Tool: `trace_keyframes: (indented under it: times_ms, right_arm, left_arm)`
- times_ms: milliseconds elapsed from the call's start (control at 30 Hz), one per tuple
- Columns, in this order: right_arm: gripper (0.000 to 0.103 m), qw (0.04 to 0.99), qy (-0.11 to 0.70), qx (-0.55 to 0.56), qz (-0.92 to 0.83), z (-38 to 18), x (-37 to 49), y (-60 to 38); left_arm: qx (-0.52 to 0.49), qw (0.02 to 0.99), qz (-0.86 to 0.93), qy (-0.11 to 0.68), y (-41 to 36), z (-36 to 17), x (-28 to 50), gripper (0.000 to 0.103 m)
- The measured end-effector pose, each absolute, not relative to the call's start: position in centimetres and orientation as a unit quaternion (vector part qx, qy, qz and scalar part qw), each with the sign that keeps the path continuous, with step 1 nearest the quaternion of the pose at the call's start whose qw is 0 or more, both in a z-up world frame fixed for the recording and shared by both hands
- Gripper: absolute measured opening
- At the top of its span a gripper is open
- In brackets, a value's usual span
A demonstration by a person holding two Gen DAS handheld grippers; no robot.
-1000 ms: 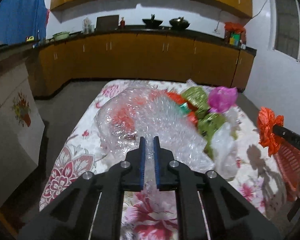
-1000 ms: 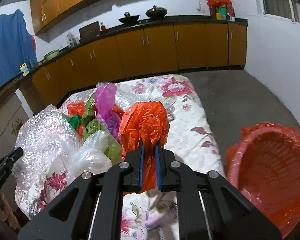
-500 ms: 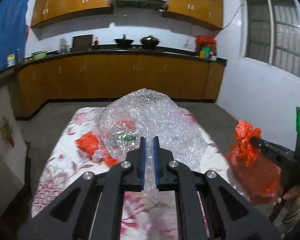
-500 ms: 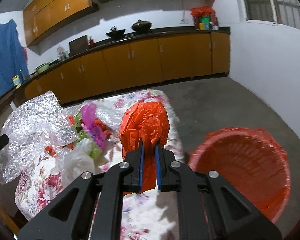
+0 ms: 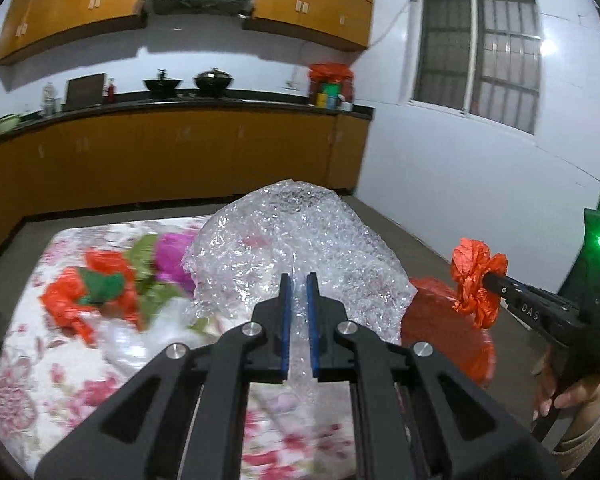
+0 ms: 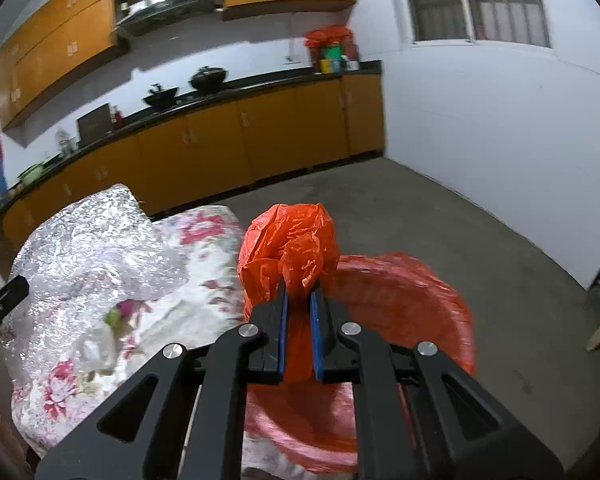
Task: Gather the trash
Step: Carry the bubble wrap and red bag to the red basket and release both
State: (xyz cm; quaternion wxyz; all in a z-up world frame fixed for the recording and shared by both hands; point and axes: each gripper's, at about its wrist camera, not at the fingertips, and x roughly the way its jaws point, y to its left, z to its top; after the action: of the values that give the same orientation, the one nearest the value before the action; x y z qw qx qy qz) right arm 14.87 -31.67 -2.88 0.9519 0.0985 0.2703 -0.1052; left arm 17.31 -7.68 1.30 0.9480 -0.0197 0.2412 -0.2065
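Orange plastic bag (image 6: 290, 246) is clamped in my right gripper (image 6: 299, 328) above the red basket (image 6: 420, 292) for dropping, while my left gripper (image 5: 298, 320) grips bubble wrap (image 5: 300, 248) lifted beside that basket, above the floral table (image 5: 52, 360).

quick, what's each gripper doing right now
Left gripper: shut on the bubble wrap.
Right gripper: shut on the orange bag.
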Motion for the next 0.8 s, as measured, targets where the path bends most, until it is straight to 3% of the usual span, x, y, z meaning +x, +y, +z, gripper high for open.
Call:
trace_keyframes:
  times_ms: [800]
  right_arm:
    - [0.011,0.938,0.276,0.144,-0.153,-4.0,14.1,-38.2]
  left_arm:
    - [0.023,0.903,-0.304,0.302,-20.8,-5.1,19.7,0.01]
